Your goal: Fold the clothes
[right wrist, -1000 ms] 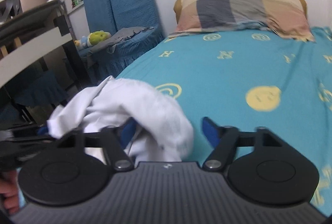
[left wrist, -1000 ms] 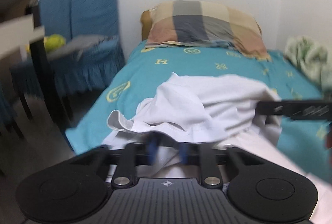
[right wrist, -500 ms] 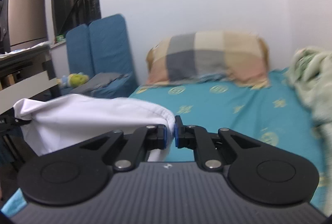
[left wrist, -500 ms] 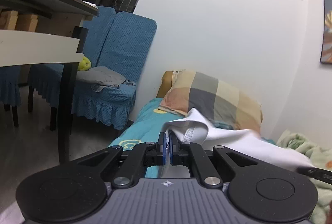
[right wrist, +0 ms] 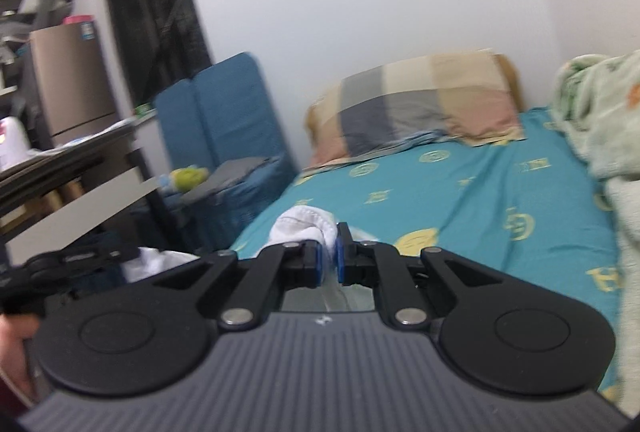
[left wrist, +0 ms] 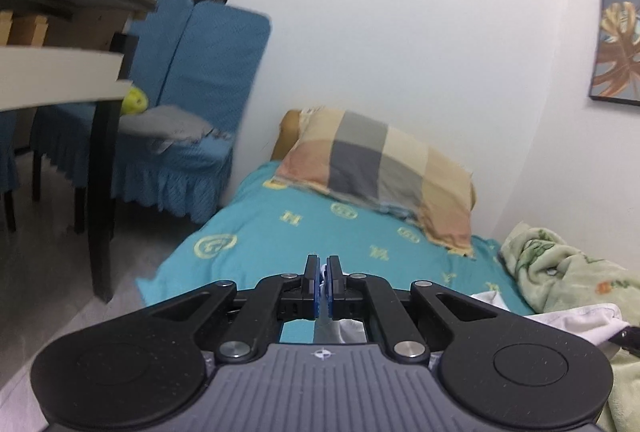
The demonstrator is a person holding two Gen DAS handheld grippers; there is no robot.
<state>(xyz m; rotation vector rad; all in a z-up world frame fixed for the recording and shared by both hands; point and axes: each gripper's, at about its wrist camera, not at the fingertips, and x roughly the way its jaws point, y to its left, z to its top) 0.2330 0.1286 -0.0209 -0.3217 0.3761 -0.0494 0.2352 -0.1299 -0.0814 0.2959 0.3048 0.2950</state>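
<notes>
— White wall, and below it a bed (left wrist: 256, 240) under a teal sheet with yellow emblems. What does the left wrist view give?

— A checked pillow (left wrist: 380, 168) lies at the head of the bed, a pale green blanket (left wrist: 568, 272) is bunched along its right side, and blue-covered chairs (left wrist: 192, 104) stand at left beside a dark-legged tabletop (left wrist: 60, 72). A framed leaf picture (left wrist: 618, 44) hangs at the far right.

— And the left claw (left wrist: 323, 282)?

— Its jaws are pressed together on a thin fold of the white garment (left wrist: 576, 320). The cloth runs down between the blue pads and out to the right, where it drapes low beside the blanket — a dark bar of the other tool pokes in at that edge.

— Now the right wrist view.

— Same bed (right wrist: 460, 200), seen more from its right half, with the pillow (right wrist: 416, 112) against the wall and the blanket (right wrist: 600, 128) heaped at right. Chairs (right wrist: 224, 120) and a brownish fridge (right wrist: 68, 88) sit at left; the picture is blurred there.

— The right claw (right wrist: 328, 260)?

— Nearly closed, pinching a bunched lump of the white garment (right wrist: 304, 226) that bulges up over its left finger (right wrist: 310, 264). More white cloth shows lower left, next to the left claw's black body, which crosses the edge — its jaws are out of sight in this view.
</notes>
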